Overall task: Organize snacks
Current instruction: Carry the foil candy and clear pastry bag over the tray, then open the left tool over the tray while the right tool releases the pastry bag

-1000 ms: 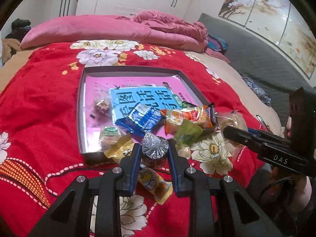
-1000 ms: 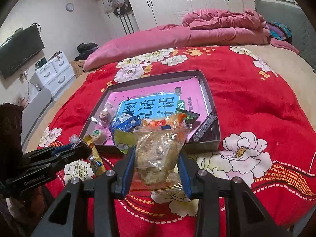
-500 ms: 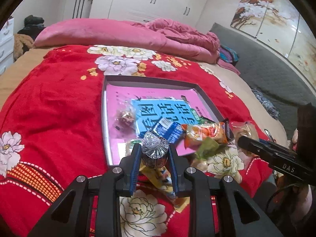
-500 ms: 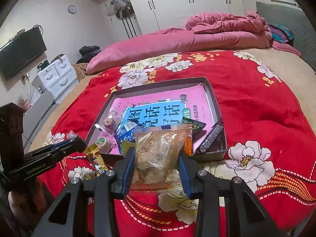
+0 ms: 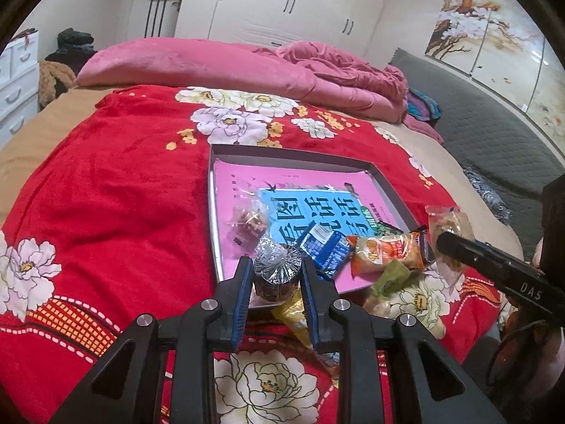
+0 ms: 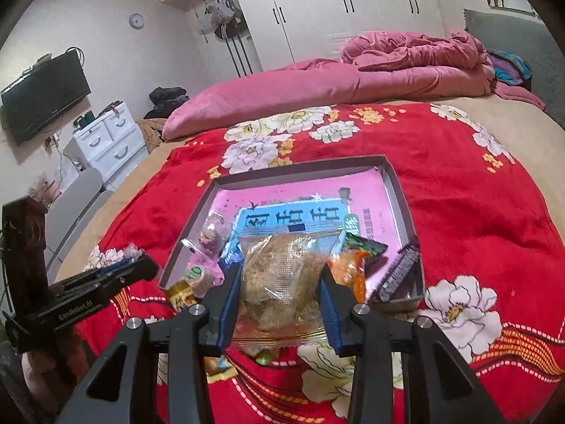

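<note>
Left gripper (image 5: 277, 275) clamped on a foil-wrapped snack (image 5: 276, 270); right gripper (image 6: 280, 282) clamped on a clear bag (image 6: 282, 275), both above the tray's (image 6: 402, 198) near edge.

Snack pile (image 5: 374, 258) crowding tray's (image 5: 293, 153) near edge

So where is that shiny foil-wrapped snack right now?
The foil-wrapped snack is pinched in the left gripper, over the near edge of the box, beside the blue packet.
</note>
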Demonstrator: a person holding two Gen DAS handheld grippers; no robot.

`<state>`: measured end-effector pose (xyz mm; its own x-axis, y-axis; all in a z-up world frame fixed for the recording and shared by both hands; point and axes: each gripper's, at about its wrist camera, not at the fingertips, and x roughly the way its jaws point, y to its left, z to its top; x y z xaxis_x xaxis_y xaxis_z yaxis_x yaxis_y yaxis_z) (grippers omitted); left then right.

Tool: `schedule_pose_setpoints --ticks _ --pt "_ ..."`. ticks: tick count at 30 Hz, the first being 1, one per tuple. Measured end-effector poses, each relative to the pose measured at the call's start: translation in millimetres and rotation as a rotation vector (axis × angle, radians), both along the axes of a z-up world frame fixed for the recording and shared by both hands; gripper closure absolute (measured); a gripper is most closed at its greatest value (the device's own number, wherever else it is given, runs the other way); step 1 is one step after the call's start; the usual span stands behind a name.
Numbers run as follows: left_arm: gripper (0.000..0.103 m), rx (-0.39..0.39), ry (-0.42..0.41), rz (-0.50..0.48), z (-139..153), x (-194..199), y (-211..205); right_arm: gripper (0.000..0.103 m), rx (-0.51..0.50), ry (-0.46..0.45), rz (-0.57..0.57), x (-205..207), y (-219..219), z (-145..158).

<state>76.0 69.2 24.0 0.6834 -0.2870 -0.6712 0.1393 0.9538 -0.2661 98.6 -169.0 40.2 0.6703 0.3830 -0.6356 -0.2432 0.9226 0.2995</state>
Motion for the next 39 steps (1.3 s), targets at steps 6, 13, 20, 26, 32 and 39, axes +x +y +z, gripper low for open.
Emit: schedule_pose_setpoints --ticks 6,13,20,26,32,39 --pt "0.075 0.0 0.009 0.014 -2 4 3 0.062 0.013 -0.022 0.011 11 11 9" --pt "0.075 0.001 0.027 0.027 -8 15 6 0.062 0.024 -0.021 0.021 30 26 8" --pt "0.075 0.011 0.059 0.034 -20 32 4 0.062 0.009 0.021 0.048 53 46 -8" --pt "0.075 0.015 0.092 0.043 -30 43 4 0.062 -0.019 0.087 0.069 67 61 -32" --pt "0.075 -0.01 0.128 0.054 -40 50 8 0.062 -0.038 0.126 0.089 71 70 -48" --pt "0.075 -0.017 0.131 0.056 -42 52 9 0.06 -0.043 0.151 0.074 73 69 -56"
